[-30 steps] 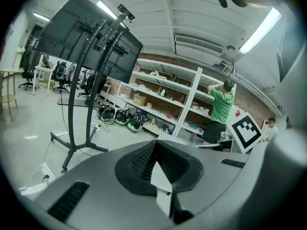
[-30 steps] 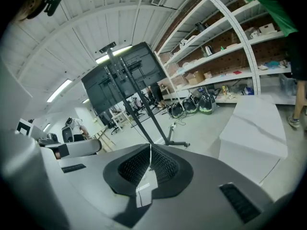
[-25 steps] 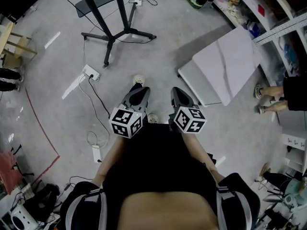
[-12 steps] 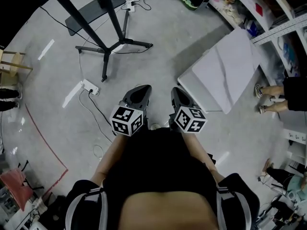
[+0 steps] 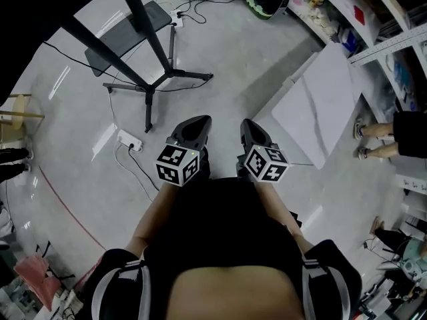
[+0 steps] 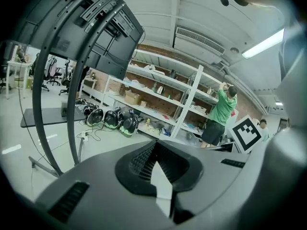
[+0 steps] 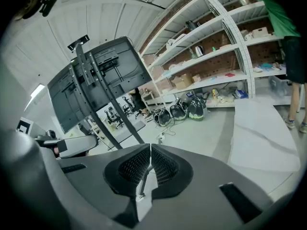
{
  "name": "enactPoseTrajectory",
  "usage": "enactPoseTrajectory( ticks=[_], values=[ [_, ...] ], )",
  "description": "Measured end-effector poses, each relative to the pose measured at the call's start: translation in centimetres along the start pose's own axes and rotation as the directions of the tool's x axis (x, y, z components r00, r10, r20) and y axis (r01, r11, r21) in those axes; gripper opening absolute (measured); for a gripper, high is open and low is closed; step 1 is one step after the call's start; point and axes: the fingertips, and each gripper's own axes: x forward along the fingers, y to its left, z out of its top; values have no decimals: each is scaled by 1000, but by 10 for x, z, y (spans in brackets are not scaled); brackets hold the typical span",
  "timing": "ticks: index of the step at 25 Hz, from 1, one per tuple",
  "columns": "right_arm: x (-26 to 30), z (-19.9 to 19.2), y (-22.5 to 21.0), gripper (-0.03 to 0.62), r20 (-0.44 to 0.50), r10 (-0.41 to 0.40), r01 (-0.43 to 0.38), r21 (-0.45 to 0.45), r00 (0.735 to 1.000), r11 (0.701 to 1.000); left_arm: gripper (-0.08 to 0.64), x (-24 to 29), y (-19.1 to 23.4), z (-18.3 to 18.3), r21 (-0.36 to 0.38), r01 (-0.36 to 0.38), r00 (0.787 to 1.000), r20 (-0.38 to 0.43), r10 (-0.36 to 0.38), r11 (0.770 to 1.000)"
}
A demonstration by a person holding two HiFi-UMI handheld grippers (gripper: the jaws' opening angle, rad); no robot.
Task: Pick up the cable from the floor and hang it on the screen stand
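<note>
**Spotter:** Tongs?

**Me:** My left tongs (image 5: 195,121) and right tongs (image 5: 247,125) are both pressed together, with nothing in them.

**Spotter:** Cable?

**Me:** The thin black cable (image 5: 143,164) lies on the grey floor by the white power strip (image 5: 129,140), near the tall black metal screen stand (image 5: 148,32). I'd spread one pair first, then pinch a slack stretch.

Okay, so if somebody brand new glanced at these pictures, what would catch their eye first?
Dead centre in the head view, the left gripper and right gripper point forward side by side, fingers shut on nothing, their black-and-white marker cubes bright against the person's dark clothes. The black screen stand rises at upper left, and a white table stands at right.
</note>
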Motion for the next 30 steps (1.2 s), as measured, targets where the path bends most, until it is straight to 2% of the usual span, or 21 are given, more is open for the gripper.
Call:
enactPoseTrajectory(
  ticks=[11,15,19,25,30],
  values=[
    [78,30,4,25,29,-57,55,60,998,997,6,42,68,35,35,57,998,-39,-56,998],
    [103,37,11,25,38,-54,51,76,998,996,6,50,89,41,44,70,996,-54,-67,997],
    [123,36,14,25,20,-47,45,64,999,997,6,58,110,41,43,70,996,-66,-67,997],
    [145,38,-4,25,-42,-40,40,14,998,999,6,75,121,35,46,79,992,-99,-74,996],
    [169,51,-24,25,-66,-26,25,-10,997,1000,6,99,132,38,50,55,992,-115,-49,997]
  ],
)
